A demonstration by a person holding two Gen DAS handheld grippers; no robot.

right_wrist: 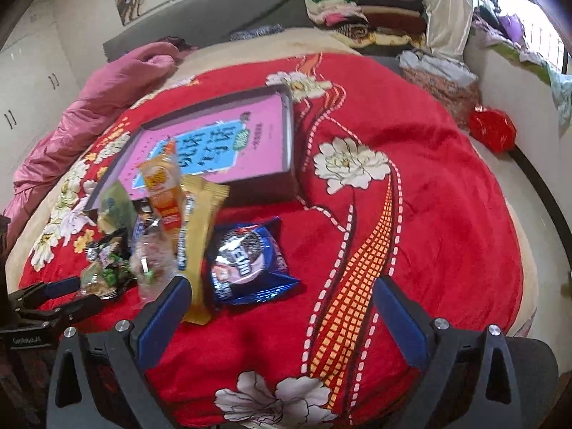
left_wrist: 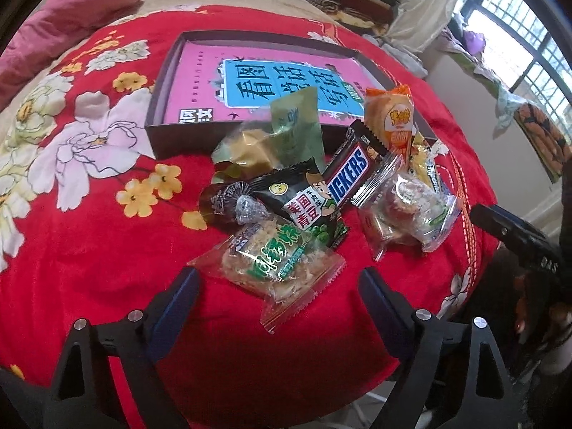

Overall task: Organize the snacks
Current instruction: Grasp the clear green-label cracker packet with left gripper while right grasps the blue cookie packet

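A pile of wrapped snacks lies on the red flowered blanket (left_wrist: 89,250). In the left wrist view I see a clear pack with green writing (left_wrist: 275,261), a Snickers bar (left_wrist: 348,175), a black pack (left_wrist: 300,196), an orange pack (left_wrist: 391,121) and a clear pastry pack (left_wrist: 411,211). Behind them stands a dark shallow box (left_wrist: 161,136) with a pink book inside. My left gripper (left_wrist: 280,286) is open, just before the clear green-lettered pack. My right gripper (right_wrist: 282,296) is open above the blanket, near a blue Oreo pack (right_wrist: 246,264) and a yellow pack (right_wrist: 200,236). The box (right_wrist: 291,132) lies beyond.
A pink quilt (right_wrist: 100,107) lies at the far left of the bed. Folded clothes (right_wrist: 364,18) are stacked at the back. A red bag (right_wrist: 493,128) sits by the wall on the right. The left gripper shows at the left edge (right_wrist: 53,296) of the right wrist view.
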